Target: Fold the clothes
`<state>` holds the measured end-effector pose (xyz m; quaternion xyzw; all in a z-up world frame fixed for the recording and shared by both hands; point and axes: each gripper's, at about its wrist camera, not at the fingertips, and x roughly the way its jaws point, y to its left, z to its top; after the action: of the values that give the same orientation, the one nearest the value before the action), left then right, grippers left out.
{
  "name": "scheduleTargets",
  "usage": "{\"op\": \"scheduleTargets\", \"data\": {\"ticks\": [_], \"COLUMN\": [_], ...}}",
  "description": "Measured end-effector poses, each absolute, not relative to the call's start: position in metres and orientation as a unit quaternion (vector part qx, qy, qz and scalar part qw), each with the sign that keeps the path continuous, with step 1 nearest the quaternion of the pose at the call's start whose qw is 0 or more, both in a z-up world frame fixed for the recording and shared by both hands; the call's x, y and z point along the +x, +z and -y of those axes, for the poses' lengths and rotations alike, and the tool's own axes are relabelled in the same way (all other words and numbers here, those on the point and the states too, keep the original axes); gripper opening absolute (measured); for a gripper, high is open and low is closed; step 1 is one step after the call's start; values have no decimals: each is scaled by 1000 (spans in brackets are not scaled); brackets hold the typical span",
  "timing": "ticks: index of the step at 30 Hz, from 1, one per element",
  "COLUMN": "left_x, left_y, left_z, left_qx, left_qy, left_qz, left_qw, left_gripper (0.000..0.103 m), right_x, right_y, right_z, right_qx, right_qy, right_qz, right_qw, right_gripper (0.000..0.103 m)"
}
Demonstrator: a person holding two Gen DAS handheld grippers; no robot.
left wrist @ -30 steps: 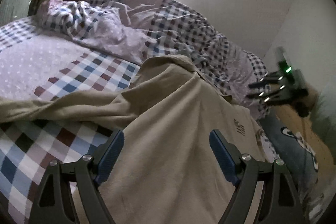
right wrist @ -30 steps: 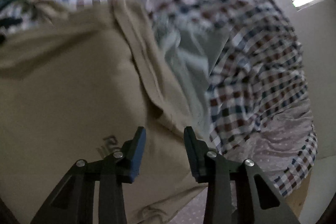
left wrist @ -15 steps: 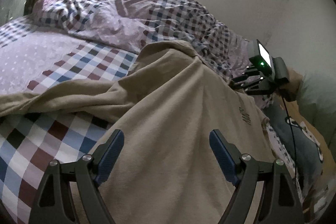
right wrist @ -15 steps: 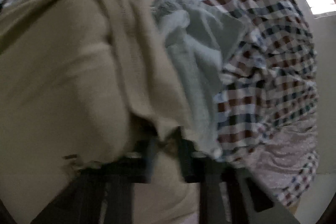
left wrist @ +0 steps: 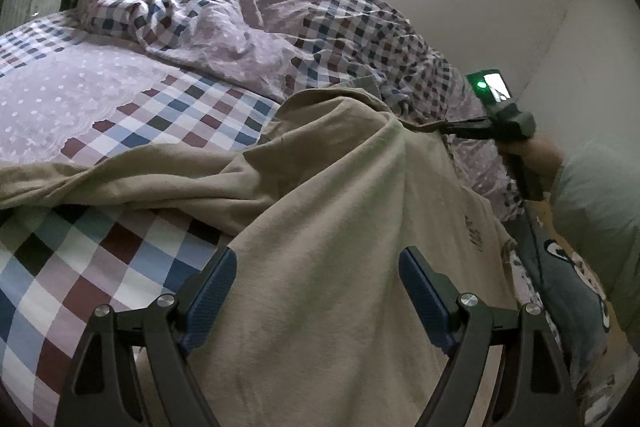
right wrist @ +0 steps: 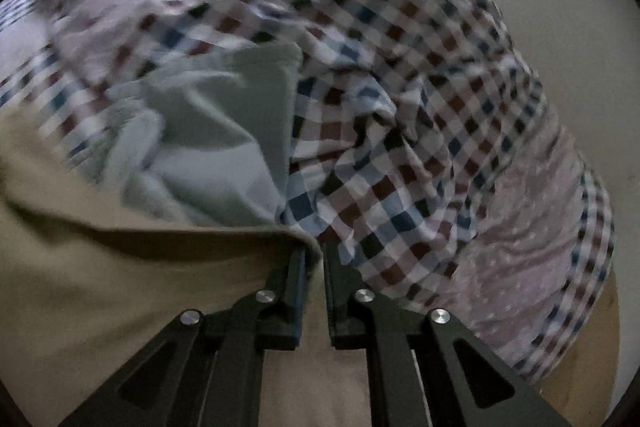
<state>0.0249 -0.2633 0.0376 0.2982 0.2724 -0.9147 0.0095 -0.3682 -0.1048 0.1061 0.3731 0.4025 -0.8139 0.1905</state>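
Since a second ago my right claw (right wrist: 314,259) has gone from hovering half open over the beige shirt (left wrist: 340,267) to pinching its edge, and it has swung out toward the checked quilt (right wrist: 420,107), rolling as it went. Its jaws stand nearly together with a fold of the beige cloth caught between them; they are easing apart a shade, but the pads press on the cloth. From my left camera I see that claw (left wrist: 452,127) at the far right corner of the shirt, drawing the edge taut into a ridge. My left claw (left wrist: 316,279) has hardly stirred: it hangs wide open over the shirt's near part, holding nothing, the cloth lying loose below its fingers. The shirt is spread on the bed (left wrist: 100,99), one part trailing off to the left, with a pale grey-green cloth (right wrist: 224,131) bunched just beyond its far edge. I judge the fold has only begun: one corner is in hand, and the left claw must next take a matching hold before the side can be carried across. If the right grip slackens further, the corner may slip free.
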Motion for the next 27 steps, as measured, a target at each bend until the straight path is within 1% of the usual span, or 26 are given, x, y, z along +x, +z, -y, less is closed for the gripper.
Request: {"op": "scheduleTargets", "data": {"ticks": [1,2,3,4,7,8,10,14,17,22,24,25,26,27], "left_x": [25,24,24,24,23,24,25,27,29,31,31,32,32,33], "left_y": [38,37,37,36,36,37,39,43,46,50,50,51,50,51], "left_z": [263,263,262,262,262,262,262,264,265,269,271,273,275,276], "left_qx": [300,301,301,303,307,307,305,298,292,285,284,282,281,280], "left_qy": [-915,-915,-914,-914,-912,-911,-911,-911,-910,-908,-907,-906,-904,-903], "left_qz": [-270,-269,-270,-271,-272,-274,-278,-286,-293,-305,-311,-316,-322,-326], "left_qw": [11,11,11,10,8,7,4,0,-4,-9,-11,-10,-11,-11], "left_gripper": [86,86,86,86,86,86,86,86,86,86,86,86,86,86], "right_x": [-375,-379,-381,-380,-362,-353,-332,-285,-262,-259,-259,-260,-260,-263], "right_y": [99,92,86,82,94,108,137,165,156,117,107,104,102,101], "right_z": [108,110,112,114,113,112,117,155,191,225,234,237,241,243], "right_qx": [381,393,409,417,411,400,387,387,399,423,426,425,422,412], "right_qy": [-817,-816,-808,-797,-794,-805,-819,-785,-744,-704,-698,-698,-700,-711], "right_qz": [-400,-397,-400,-417,-430,-414,-369,-327,-349,-406,-421,-427,-432,-440], "right_qw": [165,149,138,127,129,145,210,357,406,401,392,388,381,362], "right_gripper": [29,49,54,55,55,56,56,54,54,53,45,26,13,13]}}
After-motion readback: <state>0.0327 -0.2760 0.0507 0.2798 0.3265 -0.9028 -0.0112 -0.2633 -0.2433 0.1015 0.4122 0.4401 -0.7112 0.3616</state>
